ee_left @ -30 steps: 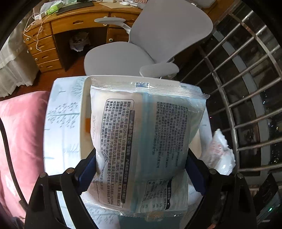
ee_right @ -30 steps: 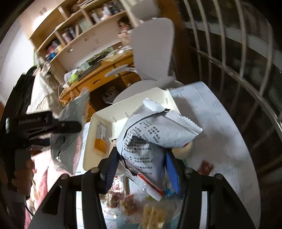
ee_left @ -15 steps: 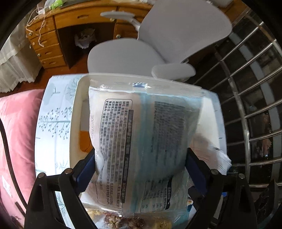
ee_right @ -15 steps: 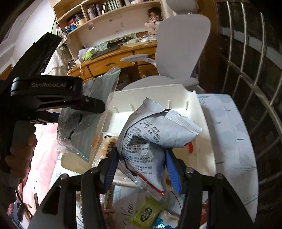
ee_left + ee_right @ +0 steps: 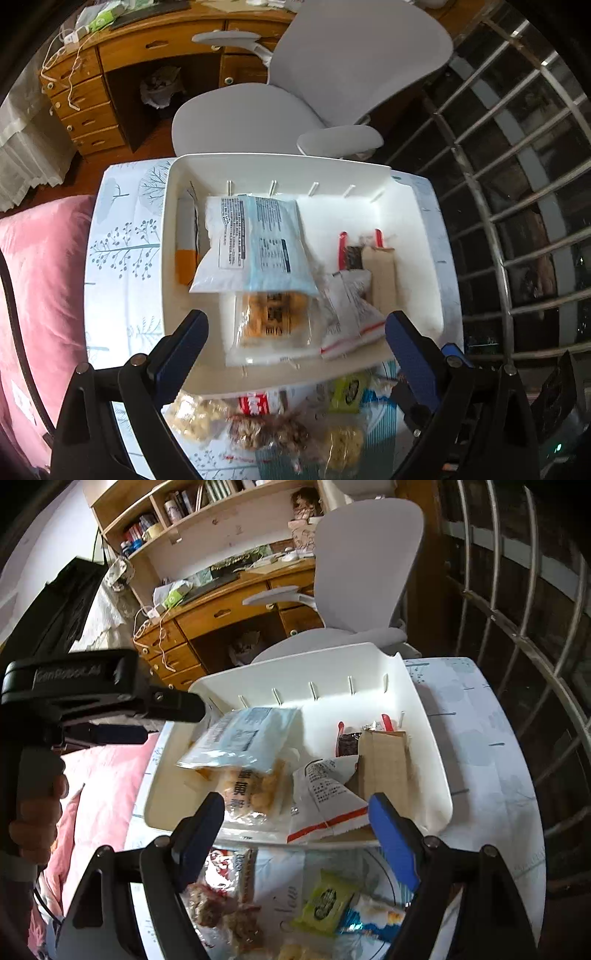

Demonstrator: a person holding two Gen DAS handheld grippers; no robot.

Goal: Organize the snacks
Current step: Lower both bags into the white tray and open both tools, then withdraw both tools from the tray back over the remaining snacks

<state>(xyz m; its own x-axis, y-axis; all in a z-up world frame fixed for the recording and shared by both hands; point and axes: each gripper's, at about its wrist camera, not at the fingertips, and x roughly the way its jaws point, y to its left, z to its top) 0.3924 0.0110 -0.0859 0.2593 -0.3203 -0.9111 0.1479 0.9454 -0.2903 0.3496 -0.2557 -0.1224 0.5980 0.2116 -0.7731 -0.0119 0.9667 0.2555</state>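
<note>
Left hand-held gripper point(image 5: 295, 334): released, jaws just opened wider, nothing between the pads; hovering over the near edge of the bin.
Right hand-held gripper point(image 5: 297, 818): released, jaws just opened, pads clear of the white packet lying just ahead of them.
Loose snacks point(image 5: 266, 430): below both hand-held grippers, on the patterned tabletop point(image 5: 122, 258); clear bags of brownish and yellow pieces, a green packet point(image 5: 325, 901), a blue packet point(image 5: 369, 917).
White bin point(image 5: 280, 166): just ahead of both hand-held grippers, on the tabletop, ribbed along the far inner wall.
Clear bag of golden pieces point(image 5: 271, 317): inside the bin, nearest the left hand-held gripper, partly under the blue-and-white packet.
White packet with red stripe point(image 5: 327, 797): inside the bin, directly ahead of the right hand-held gripper, leaning against the brown pack.
Blue-and-white packet point(image 5: 255, 243): inside the bin, ahead of the left hand-held gripper, printed back up, resting on the clear bag.
Brown pack point(image 5: 384, 764): inside the bin, beyond the right pad of the right hand-held gripper, upright.
Orange-and-white pack point(image 5: 185, 247): against the bin's left wall.
Person's hand point(image 5: 35, 823): left of the right hand-held gripper, on the other tool's grip.
Grey chair point(image 5: 314, 92): beyond the bin.
Wooden desk point(image 5: 122, 55): farthest.
</note>
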